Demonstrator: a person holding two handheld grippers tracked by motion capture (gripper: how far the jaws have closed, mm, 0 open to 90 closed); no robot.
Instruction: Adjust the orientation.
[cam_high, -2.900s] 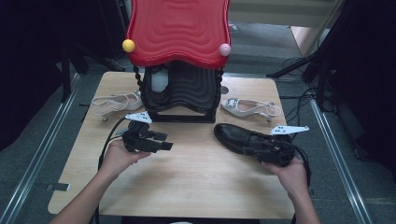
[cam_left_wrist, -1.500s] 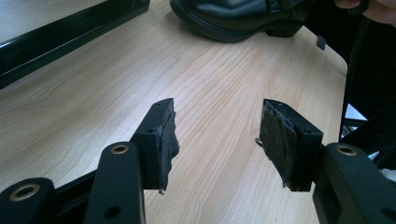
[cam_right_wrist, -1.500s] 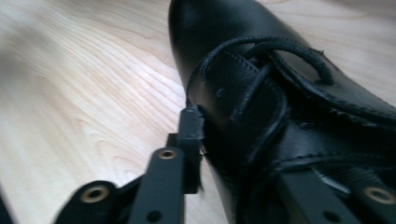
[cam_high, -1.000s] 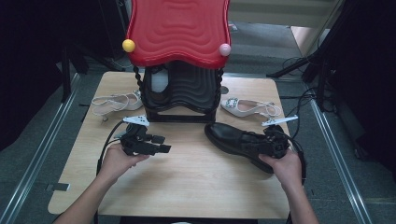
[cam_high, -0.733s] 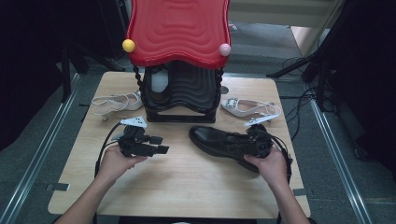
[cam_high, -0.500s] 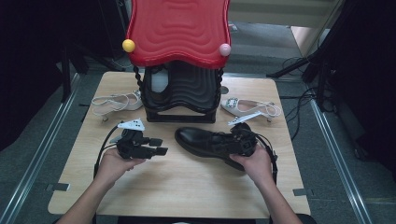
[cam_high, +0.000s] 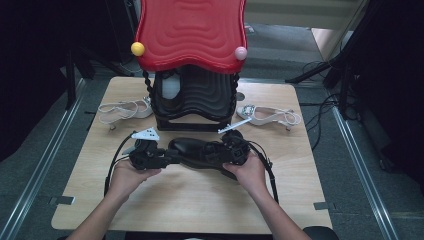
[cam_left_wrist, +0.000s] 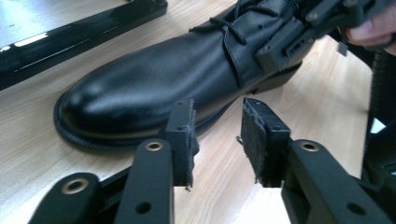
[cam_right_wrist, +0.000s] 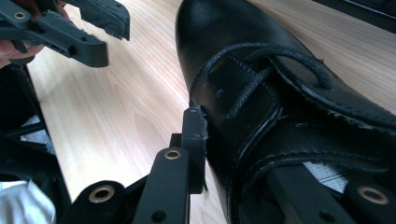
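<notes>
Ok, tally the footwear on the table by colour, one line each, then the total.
Black: 1, the lace-up shoe clamped by the right hand-held gripper.
White: 2, the left sandal and the right sandal.
Total: 3.

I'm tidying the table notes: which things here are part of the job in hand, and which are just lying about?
In use:
black shoe, gripped at its collar by the right claw
left claw, open beside the shoe's toe

Lying about:
left sandal
right sandal
red-topped stand
</notes>
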